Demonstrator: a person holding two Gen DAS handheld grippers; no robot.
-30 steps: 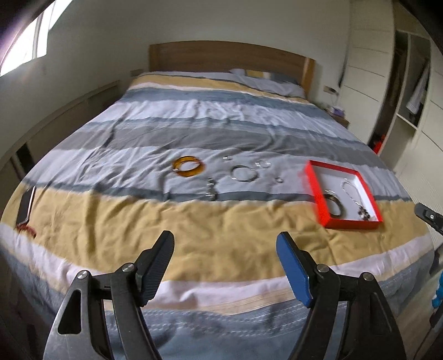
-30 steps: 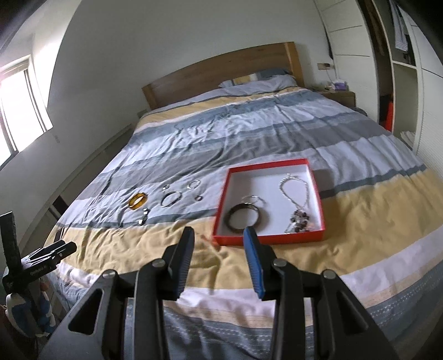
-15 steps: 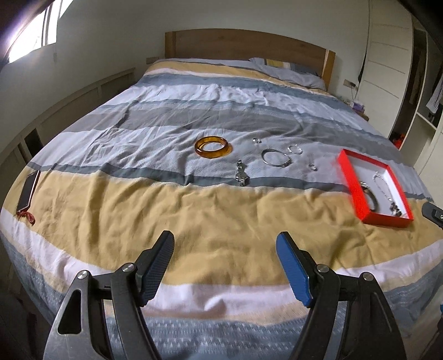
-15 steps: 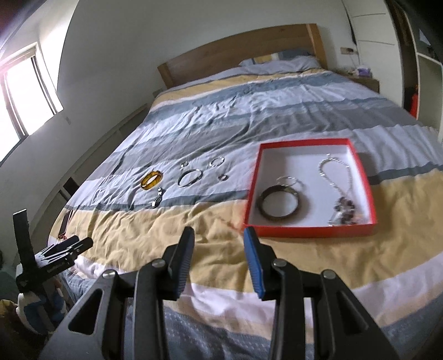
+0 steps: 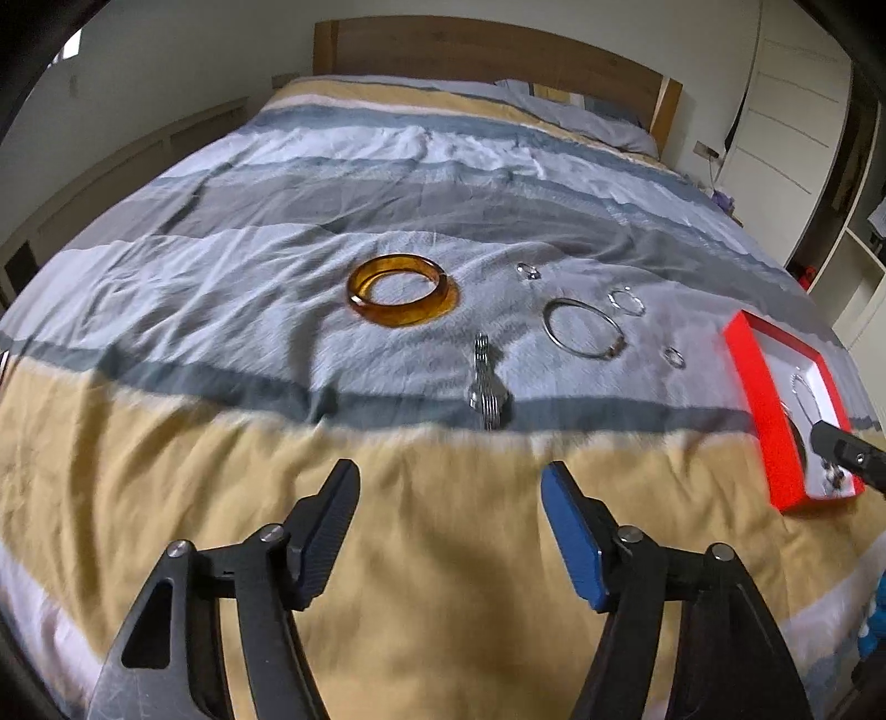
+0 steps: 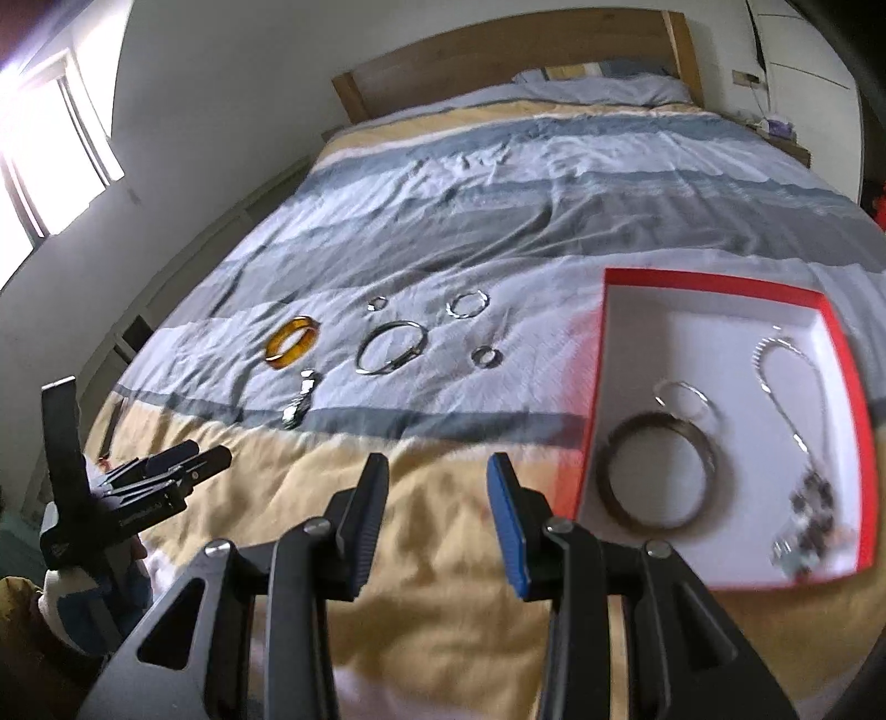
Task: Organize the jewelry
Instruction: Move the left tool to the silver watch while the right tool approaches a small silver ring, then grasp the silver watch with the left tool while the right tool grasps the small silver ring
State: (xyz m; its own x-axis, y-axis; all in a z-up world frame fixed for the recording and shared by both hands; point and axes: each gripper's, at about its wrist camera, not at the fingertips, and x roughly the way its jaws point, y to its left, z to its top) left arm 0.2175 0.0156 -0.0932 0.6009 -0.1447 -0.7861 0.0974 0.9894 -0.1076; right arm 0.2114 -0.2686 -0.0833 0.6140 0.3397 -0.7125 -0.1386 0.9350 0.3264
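Observation:
Loose jewelry lies on the striped bed: an amber bangle point(image 5: 401, 288), a silver watch point(image 5: 486, 385), a thin silver bangle point(image 5: 581, 328), a hoop point(image 5: 627, 302) and small rings point(image 5: 674, 357). A red box point(image 6: 725, 421) with white lining holds a dark bangle point(image 6: 659, 471), a ring and a beaded chain point(image 6: 803, 443). My left gripper point(image 5: 449, 487) hovers over the yellow stripe short of the watch, jaws closing with nothing between them. My right gripper point(image 6: 436, 476) stands open and empty just left of the box.
The duvet point(image 5: 277, 277) is wrinkled, with a wooden headboard point(image 5: 487, 50) at the far end. Wardrobe shelves point(image 5: 853, 221) rise on the right and a window point(image 6: 44, 149) on the left. The left gripper's body point(image 6: 138, 482) shows low left in the right wrist view.
Both grippers have moved forward and down over the bed, so the jewelry and the red box loom larger. The left jaws have narrowed a little.

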